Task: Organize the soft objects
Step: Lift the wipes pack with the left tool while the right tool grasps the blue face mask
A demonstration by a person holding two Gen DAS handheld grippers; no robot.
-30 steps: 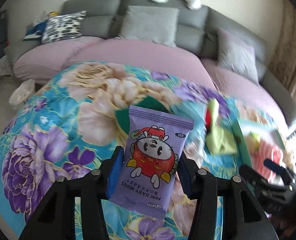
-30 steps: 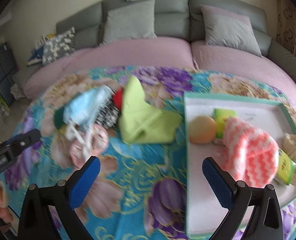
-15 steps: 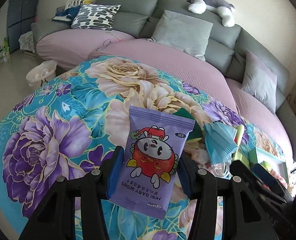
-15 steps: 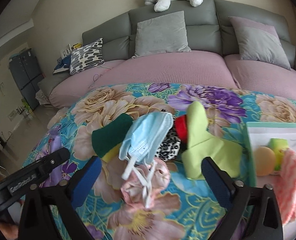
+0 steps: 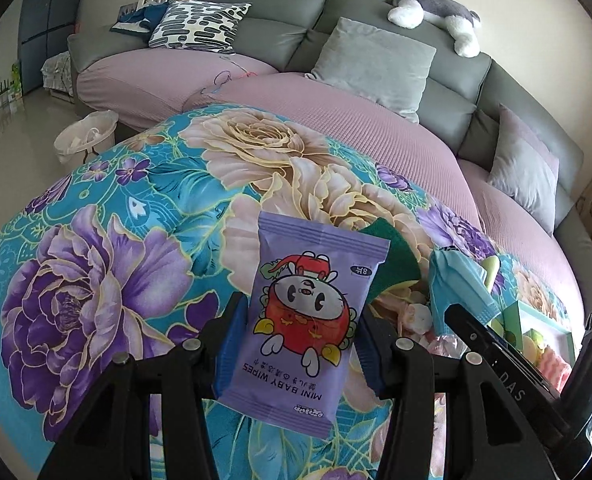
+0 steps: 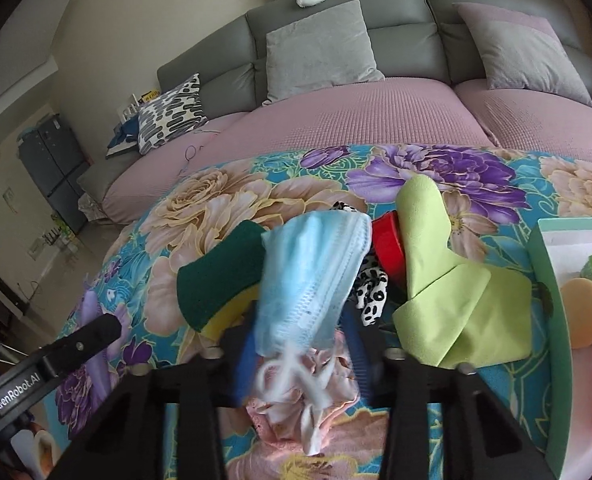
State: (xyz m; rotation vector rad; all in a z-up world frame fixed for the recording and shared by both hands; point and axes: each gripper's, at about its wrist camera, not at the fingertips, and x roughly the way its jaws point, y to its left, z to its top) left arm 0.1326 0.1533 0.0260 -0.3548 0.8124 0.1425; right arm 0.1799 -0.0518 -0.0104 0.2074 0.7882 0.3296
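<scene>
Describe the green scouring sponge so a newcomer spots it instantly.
On the floral blanket before the sofa, find the pile of soft items. The sponge sits at its left edge beside the blue face mask: dark green top, yellow underside.

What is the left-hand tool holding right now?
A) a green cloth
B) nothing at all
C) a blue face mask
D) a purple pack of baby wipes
D: in the left wrist view, the left tool is closed on the purple baby wipes pack, whose lower half sits between its two blue pads, above the floral blanket.
</scene>
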